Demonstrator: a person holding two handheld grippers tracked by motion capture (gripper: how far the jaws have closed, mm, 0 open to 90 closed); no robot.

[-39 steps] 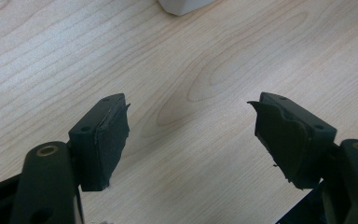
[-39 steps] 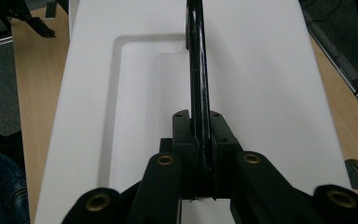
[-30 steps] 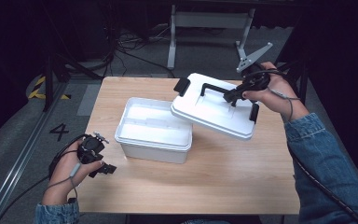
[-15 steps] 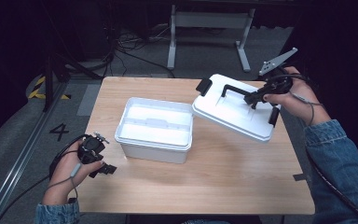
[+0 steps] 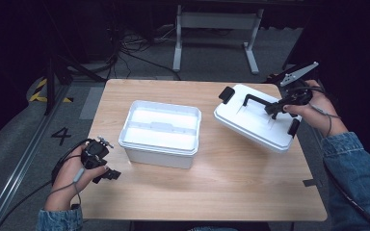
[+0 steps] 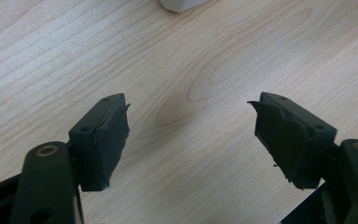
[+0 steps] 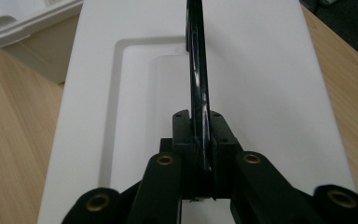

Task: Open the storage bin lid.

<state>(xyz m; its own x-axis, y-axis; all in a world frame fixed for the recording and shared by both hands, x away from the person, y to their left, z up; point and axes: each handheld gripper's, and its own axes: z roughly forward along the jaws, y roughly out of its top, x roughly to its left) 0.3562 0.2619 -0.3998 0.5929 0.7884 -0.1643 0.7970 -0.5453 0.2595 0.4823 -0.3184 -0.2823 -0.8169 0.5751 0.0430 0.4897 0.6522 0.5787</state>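
A: Item one, the table: pale wood, flat, carries everything. Item two, the open white box: sits near the table's middle, long side running left to right in the high view, rim up.

B: And the lid?

A: Item three, white lid, rectangular, stiff moulded plastic by the look of it, probably light for its size. It is right of the box and apart from it, tilted, the far left corner higher; I cannot tell whether its near edge touches the table. Long axis runs from far left to near right in the high view. Smooth faces would likely slip, so the black handle is the place to hold.

B: Held there now?

A: Yes. Right claw: jaws clamped together on the handle, one on each side of the thin bar, the bar running straight away from the jaws. One-point hold; I judge the lid may swing.

B: Item five?

A: Left claw: jaws apart, nothing between them, resting low over bare table near the front left.
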